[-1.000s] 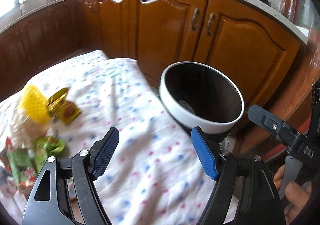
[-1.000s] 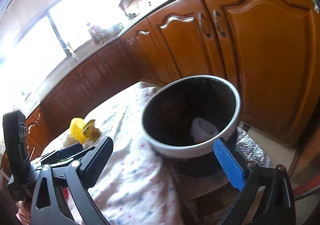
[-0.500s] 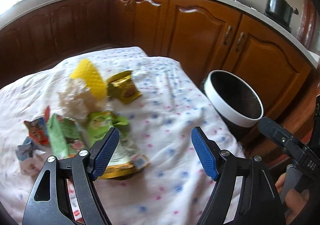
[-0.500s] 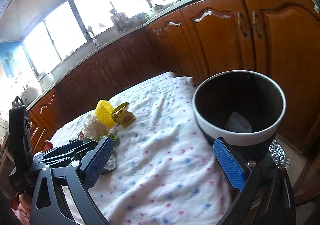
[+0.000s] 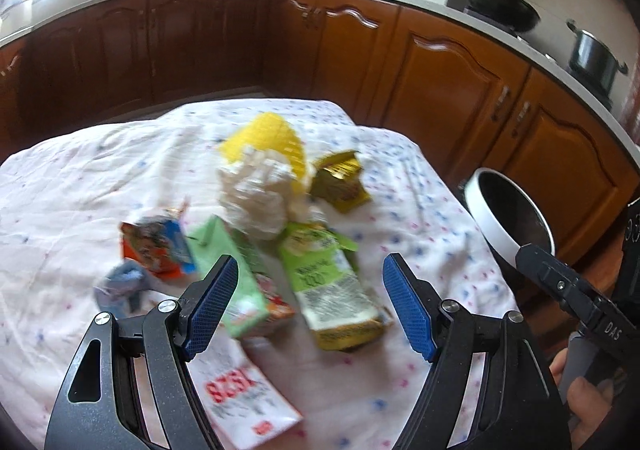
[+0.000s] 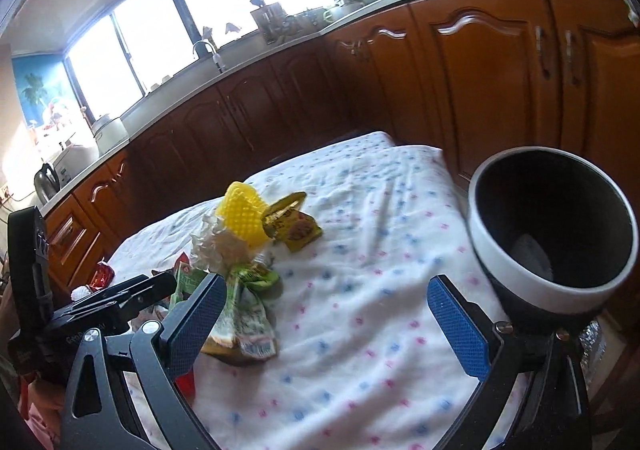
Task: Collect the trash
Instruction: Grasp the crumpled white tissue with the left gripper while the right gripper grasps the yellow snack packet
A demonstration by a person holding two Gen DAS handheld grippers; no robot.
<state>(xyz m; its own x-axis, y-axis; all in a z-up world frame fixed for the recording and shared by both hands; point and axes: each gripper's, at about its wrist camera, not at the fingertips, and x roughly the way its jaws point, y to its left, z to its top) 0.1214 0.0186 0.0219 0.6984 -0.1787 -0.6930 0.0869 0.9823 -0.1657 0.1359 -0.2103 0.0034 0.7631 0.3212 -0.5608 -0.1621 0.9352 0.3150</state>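
Wood-cabinet kitchen, dotted white tablecloth [image 5: 72, 186]. Wrappers, green cartons [image 5: 240, 278] uncollected; white-rimmed black bin [image 6: 552, 226] nearly bare. Left gripper [image 5: 308, 306], right gripper [image 6: 332, 326] spread wide, gripping nothing.

Trash pile [image 5: 260, 218] is motion-blurred, labels unreadable; bin [image 5: 508, 210] partly behind right gripper; receipt [image 5: 244, 402] partly under left gripper.

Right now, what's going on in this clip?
A person holding two handheld grippers is clearing trash off a cloth-covered table. Both the left gripper and the right gripper are open and hold nothing. The pile of wrappers and cartons lies on the cloth, with the left gripper pointed at it. The white-rimmed bin stands off the table's right edge, with what looks like one piece already inside.
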